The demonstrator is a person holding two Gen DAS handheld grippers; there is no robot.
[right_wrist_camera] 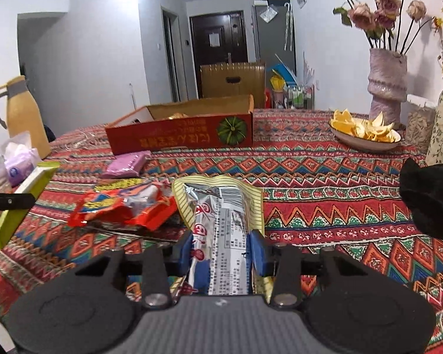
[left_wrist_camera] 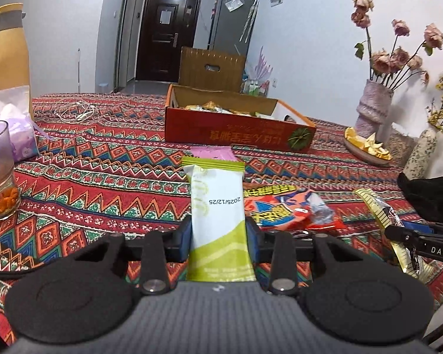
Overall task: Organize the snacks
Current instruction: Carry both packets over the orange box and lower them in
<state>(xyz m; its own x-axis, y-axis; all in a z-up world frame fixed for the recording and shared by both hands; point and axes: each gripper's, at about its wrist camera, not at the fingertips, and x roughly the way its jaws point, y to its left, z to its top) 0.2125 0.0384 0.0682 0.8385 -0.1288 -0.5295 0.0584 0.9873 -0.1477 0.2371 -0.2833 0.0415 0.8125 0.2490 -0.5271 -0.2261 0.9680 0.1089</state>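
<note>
Left gripper (left_wrist_camera: 218,236): fingers clamped on green packet (left_wrist_camera: 217,203). Right gripper (right_wrist_camera: 221,253): fingers clamped on yellow packet (right_wrist_camera: 221,221). Both short of red box (left_wrist_camera: 236,131).

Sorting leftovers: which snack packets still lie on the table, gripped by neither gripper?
The red-orange crinkled packet and the flat purple packet behind it. The green-white one and the yellow-silver one are gripped.
</note>
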